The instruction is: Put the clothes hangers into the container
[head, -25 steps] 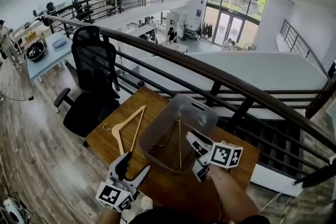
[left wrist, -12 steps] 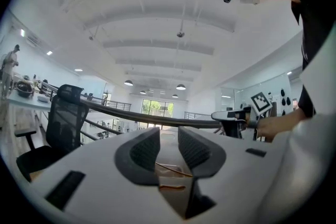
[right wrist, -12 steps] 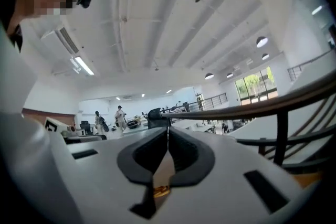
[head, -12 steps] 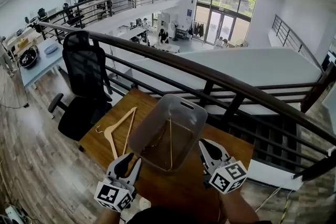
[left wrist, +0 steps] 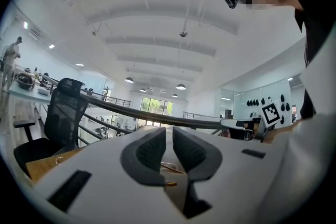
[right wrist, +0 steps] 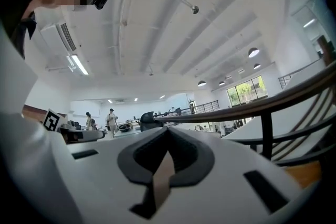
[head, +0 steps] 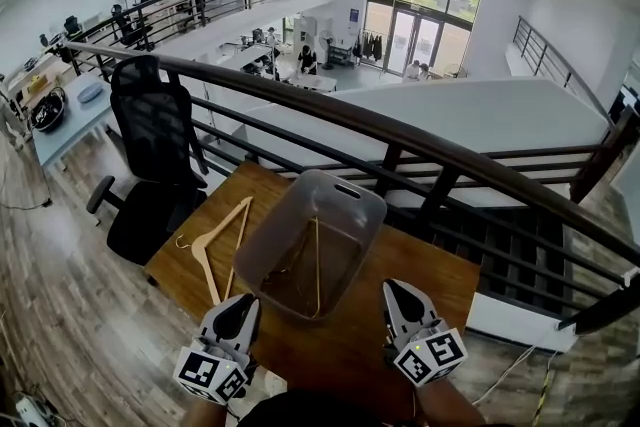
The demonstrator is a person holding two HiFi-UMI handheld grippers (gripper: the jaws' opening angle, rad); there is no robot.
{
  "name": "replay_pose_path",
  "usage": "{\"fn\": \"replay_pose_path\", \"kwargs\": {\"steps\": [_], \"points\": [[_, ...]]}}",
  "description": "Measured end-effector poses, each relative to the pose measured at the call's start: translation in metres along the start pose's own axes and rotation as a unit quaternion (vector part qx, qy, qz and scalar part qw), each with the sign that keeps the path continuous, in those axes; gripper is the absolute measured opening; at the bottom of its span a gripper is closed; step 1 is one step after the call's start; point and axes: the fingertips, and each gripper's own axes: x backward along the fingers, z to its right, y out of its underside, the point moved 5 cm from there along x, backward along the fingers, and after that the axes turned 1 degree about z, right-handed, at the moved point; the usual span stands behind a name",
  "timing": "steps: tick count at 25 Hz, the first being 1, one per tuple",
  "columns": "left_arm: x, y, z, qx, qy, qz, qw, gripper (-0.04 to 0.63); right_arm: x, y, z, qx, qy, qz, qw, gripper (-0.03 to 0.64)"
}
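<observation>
A translucent grey plastic container point(head: 352, 190), a rounded rectangle with a slot handle near its rim, stands on the brown wooden desk point(head: 430, 265). One pale wooden hanger point(head: 316, 265) leans inside it. A second hanger point(head: 225, 237), triangular wood with a thin metal hook, lies flat on the desk just to its left. The left gripper point(head: 243, 303) has just been closing, and its dark ribbed fingers are nearly together on nothing. The right gripper point(head: 399, 291) has its fingers pressed together, empty.
</observation>
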Motion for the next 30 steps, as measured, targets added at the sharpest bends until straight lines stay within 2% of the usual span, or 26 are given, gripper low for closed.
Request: {"fn": "replay_pose_path", "kwargs": {"steps": [5, 11, 16, 21, 23, 26, 30], "points": [[0.005, 0.004, -0.014, 0.000, -0.024, -0.001, 0.9997, 0.048, -0.003, -0.004, -0.016, 0.012, -0.024, -0.001, 1.000, -0.005], [0.022, 0.012, -0.056, 0.007, -0.079, -0.015, 0.9967, 0.049, -0.017, -0.012, -0.049, 0.017, -0.063, -0.007, 0.998, -0.005], [0.025, 0.039, -0.104, -0.009, -0.120, -0.069, 0.9903, 0.049, -0.032, -0.012, -0.075, 0.020, -0.089, -0.015, 0.996, -0.005], [0.014, 0.087, -0.155, -0.009, -0.141, -0.150, 0.9785, 0.054, -0.045, -0.005, -0.087, 0.019, -0.089, -0.027, 0.995, -0.005], [0.008, 0.109, -0.174, -0.002, -0.143, -0.187, 0.9719, 0.076, -0.050, -0.002, -0.089, 0.020, -0.081, -0.030, 0.996, -0.005], [-0.003, 0.139, -0.201, 0.008, -0.154, -0.234, 0.9599, 0.121, -0.056, 0.002, -0.090, 0.011, -0.061, -0.033, 0.998, -0.005], [-0.010, 0.175, -0.229, 0.032, -0.186, -0.285, 0.9399, 0.132, -0.052, 0.001, -0.085, 0.001, -0.025, -0.034, 0.999, -0.005]]}}
